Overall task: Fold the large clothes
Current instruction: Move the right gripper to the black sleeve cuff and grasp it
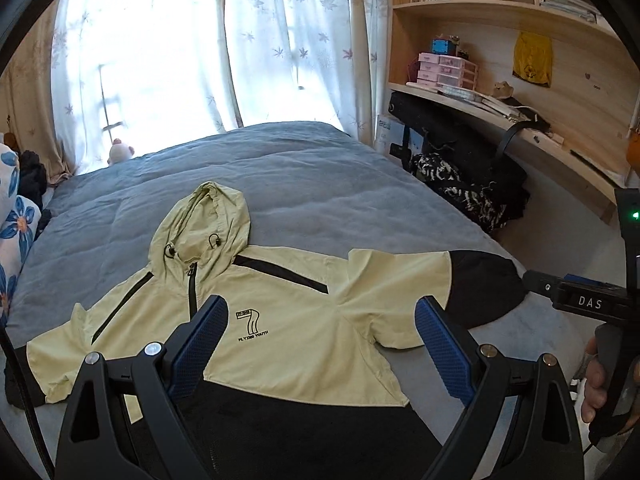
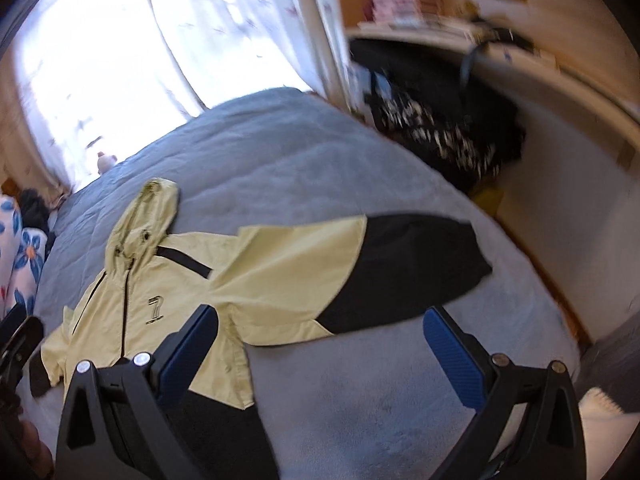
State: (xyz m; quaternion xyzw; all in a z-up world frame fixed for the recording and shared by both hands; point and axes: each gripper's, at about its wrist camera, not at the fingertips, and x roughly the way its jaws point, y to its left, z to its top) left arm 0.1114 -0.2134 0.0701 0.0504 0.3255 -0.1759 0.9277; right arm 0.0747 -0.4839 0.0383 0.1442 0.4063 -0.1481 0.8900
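Note:
A pale yellow and black hooded jacket lies face up and spread flat on a grey-blue bed, hood toward the window. Its right sleeve ends in black near the bed's right edge. My left gripper is open and empty, above the jacket's chest and black hem. My right gripper is open and empty, above the lower edge of the right sleeve. The jacket shows blurred in the right wrist view. The right gripper's body shows in the left wrist view, beside the sleeve cuff.
A wooden desk with shelves, pink drawers and a dark bag stand right of the bed. A floral pillow lies at the left. Curtains and a small plush toy are at the far end.

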